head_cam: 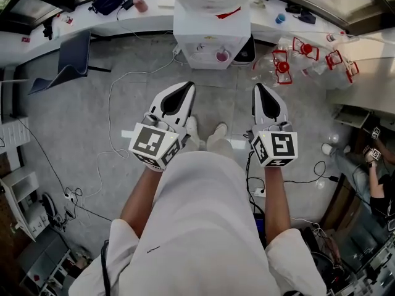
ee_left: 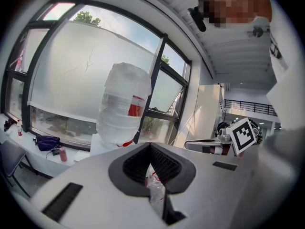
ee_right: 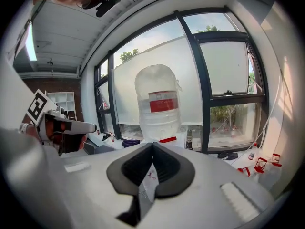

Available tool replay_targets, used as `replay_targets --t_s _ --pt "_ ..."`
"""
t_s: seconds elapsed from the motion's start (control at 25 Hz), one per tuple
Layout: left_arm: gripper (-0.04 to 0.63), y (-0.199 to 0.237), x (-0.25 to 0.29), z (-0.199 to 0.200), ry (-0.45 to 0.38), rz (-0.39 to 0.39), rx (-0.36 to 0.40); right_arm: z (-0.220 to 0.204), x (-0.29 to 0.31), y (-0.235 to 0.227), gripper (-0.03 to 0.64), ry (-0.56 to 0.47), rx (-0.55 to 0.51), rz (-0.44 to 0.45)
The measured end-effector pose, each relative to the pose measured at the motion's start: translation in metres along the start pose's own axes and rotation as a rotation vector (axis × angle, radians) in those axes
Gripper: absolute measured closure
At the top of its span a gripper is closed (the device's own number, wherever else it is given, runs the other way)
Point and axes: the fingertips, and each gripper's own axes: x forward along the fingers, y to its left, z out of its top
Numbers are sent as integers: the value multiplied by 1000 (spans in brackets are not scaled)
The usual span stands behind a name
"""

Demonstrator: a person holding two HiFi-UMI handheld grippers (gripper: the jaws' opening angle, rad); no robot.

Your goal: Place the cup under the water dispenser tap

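The head view looks steeply down from above and behind the left claw (head_cam: 185, 88) and right claw (head_cam: 259, 90). Each claw's camera faces forward past its tips; both share the dispenser bottle (ee_left: 124, 104) ahead, seemingly near.

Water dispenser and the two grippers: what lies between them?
In the head view, only bare grey floor lies between the water dispenser and the left gripper and right gripper.

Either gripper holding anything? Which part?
Nothing held: the left gripper and right gripper are both shut, empty. The pink cup sits at the water dispenser, apart from both.
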Motion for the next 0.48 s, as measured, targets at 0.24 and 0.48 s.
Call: replay_targets --t_s 0.24,0.48 --pt "589 -7 -13 17 -29 -15 5 21 -22 12 606 -25 -25 31" --pt "589 -19 -25 32 -46 -61 31 37 -42 22 606 -44 -34 29"
